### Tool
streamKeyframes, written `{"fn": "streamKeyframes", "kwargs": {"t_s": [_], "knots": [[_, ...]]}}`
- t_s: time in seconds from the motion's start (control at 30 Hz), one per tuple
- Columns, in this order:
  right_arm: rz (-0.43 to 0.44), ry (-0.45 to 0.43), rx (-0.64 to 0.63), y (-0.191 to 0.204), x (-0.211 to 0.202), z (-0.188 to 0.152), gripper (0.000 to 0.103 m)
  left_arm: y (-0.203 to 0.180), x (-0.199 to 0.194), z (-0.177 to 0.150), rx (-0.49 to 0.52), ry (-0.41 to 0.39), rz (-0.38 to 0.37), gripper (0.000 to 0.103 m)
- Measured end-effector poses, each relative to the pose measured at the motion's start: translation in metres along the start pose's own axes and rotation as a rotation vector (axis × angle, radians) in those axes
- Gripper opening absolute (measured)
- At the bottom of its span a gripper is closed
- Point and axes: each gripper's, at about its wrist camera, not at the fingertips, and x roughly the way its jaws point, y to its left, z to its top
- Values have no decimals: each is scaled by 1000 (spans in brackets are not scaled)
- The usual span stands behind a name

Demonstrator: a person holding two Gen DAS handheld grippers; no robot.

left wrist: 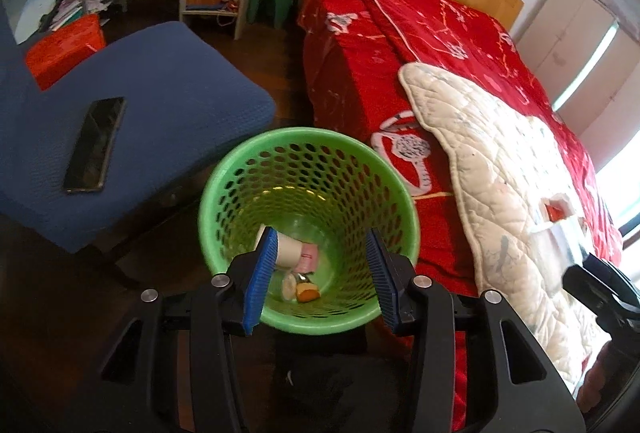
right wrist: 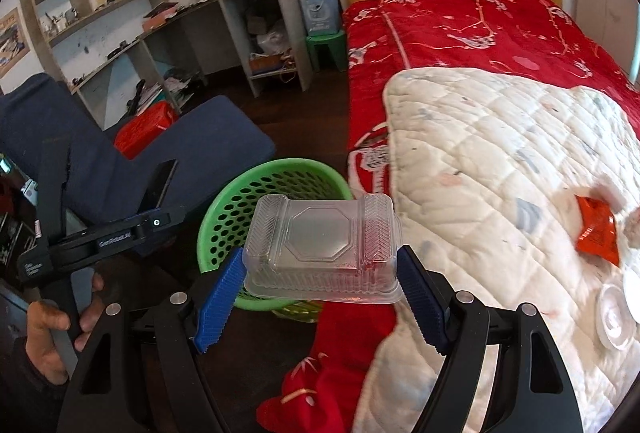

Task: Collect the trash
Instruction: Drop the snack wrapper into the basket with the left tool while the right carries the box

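Observation:
A green perforated waste basket (left wrist: 308, 153) (right wrist: 240, 209) stands on the floor between the blue chair and the bed. Inside it lie a paper cup (left wrist: 289, 251), a pink wrapper (left wrist: 307, 258) and other small scraps. My left gripper (left wrist: 320, 273) hangs open right over the basket's mouth with nothing between its blue pads. My right gripper (right wrist: 320, 297) is shut on a clear plastic clamshell box (right wrist: 320, 247), held just above and beside the basket's rim. On the white quilt lie an orange snack packet (right wrist: 596, 229) and a clear plastic lid (right wrist: 612, 317).
A blue chair (left wrist: 160, 105) with a black phone (left wrist: 96, 145) on its seat stands left of the basket. The red-covered bed (left wrist: 420, 45) with a white quilt (right wrist: 500, 161) fills the right. A desk with shelves, a green stool (left wrist: 270, 3) and a red bag (left wrist: 64, 49) stand behind.

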Motion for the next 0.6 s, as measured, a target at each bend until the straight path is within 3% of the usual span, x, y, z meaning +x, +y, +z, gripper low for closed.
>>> {"fn": "streamKeyframes", "kwargs": {"t_s": [0.6], "knots": [[95, 85, -8, 47, 71, 19, 75, 30, -12, -4, -51, -26, 44, 57]]}}
